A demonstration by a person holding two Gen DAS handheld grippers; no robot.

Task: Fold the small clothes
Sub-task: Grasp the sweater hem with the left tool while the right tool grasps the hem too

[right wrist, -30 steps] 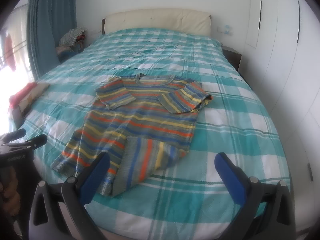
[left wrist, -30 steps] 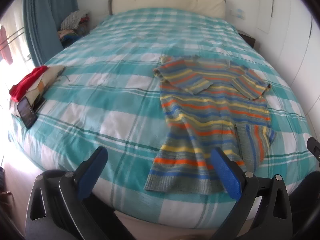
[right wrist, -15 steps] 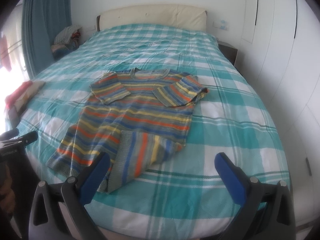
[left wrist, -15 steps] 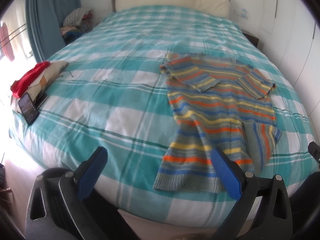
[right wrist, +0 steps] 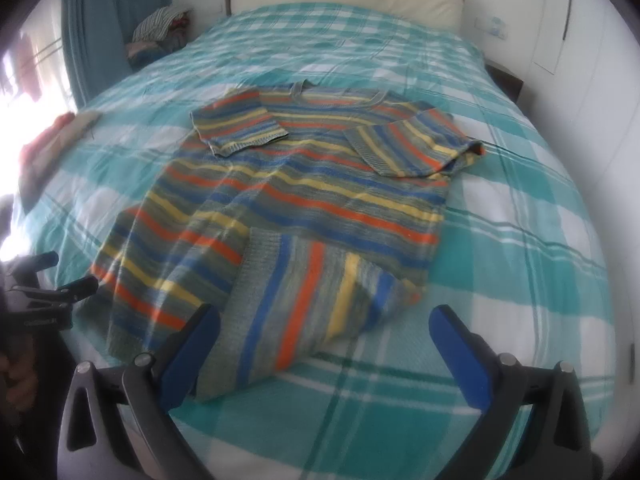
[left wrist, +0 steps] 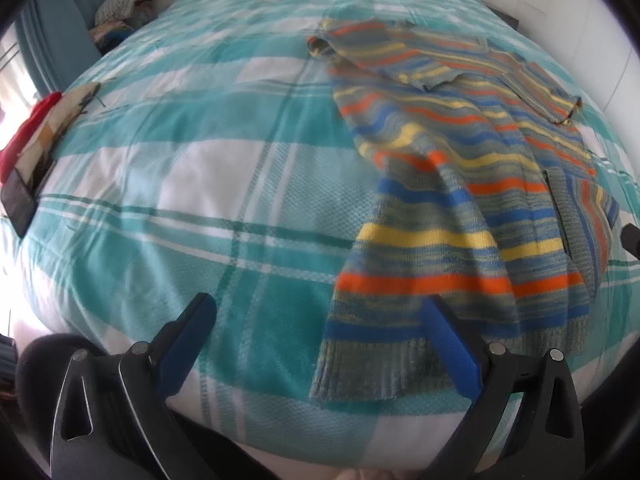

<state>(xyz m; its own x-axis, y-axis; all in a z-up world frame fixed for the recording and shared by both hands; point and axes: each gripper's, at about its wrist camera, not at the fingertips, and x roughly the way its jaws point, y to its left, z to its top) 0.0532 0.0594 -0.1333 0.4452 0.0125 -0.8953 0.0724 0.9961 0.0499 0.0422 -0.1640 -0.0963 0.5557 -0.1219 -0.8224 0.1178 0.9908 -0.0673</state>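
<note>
A striped knit sweater (right wrist: 312,184) in orange, yellow, blue and grey lies flat on the bed, both sleeves folded in over the chest and its near right hem corner (right wrist: 304,312) turned up. It also shows in the left wrist view (left wrist: 460,208). My left gripper (left wrist: 320,340) is open and empty just above the bed, its right finger over the sweater's near left hem. My right gripper (right wrist: 324,344) is open and empty, low over the folded hem corner. The left gripper's tips show at the left of the right wrist view (right wrist: 60,280).
The bed has a teal and white checked cover (right wrist: 520,280). A red and beige cloth pile (left wrist: 44,120) and a dark phone (left wrist: 16,204) lie at the bed's left edge. More clothes (right wrist: 160,28) sit by the blue curtain. White wardrobes stand on the right.
Both grippers have moved forward and down toward the sweater's near hem. The sweater has not moved. Both stay open.
</note>
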